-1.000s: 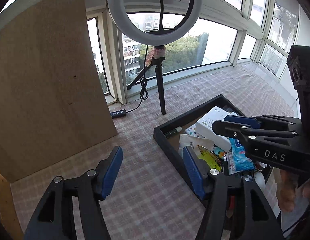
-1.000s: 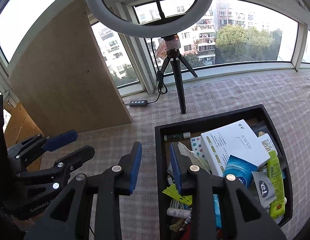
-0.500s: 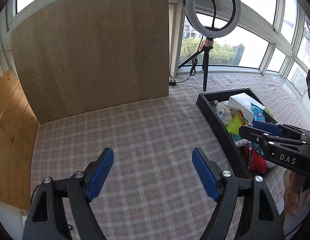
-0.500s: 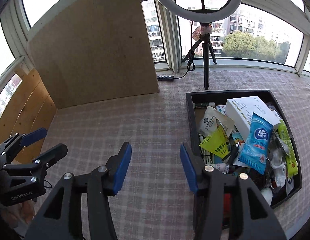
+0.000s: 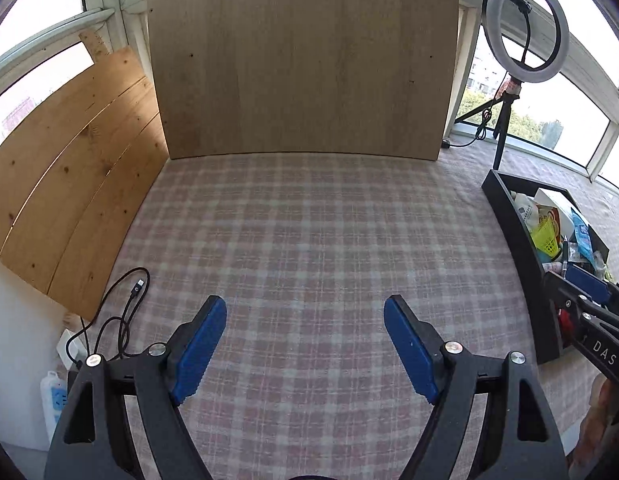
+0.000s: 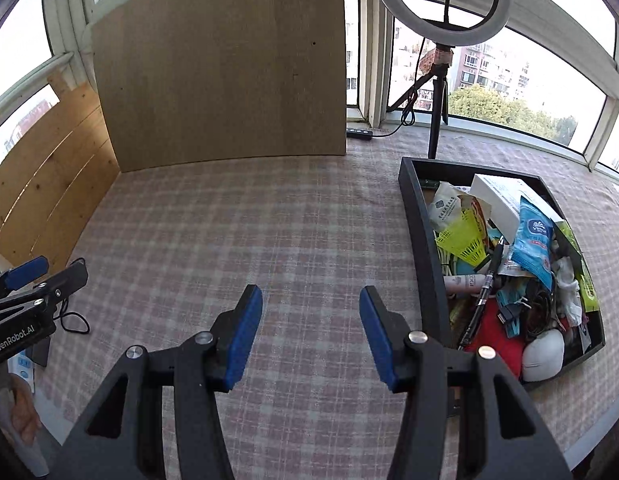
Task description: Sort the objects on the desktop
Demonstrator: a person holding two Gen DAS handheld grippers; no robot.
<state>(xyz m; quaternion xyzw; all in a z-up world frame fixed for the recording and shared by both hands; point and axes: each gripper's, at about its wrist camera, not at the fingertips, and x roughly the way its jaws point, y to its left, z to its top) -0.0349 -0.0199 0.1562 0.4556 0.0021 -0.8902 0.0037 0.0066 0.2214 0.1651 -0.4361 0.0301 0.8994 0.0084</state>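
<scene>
Both the left gripper point(image 5: 305, 344) and the right gripper point(image 6: 311, 336) hang spread wide and empty above the checked tablecloth point(image 6: 237, 240). Every loose object appears already heaped in the black tray point(image 6: 419, 236) at the right, so sorting looks essentially finished.

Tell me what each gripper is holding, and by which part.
Nothing is held. The left gripper and the right gripper both stand open over the bare tablecloth. The objects all lie in the tray.
</scene>
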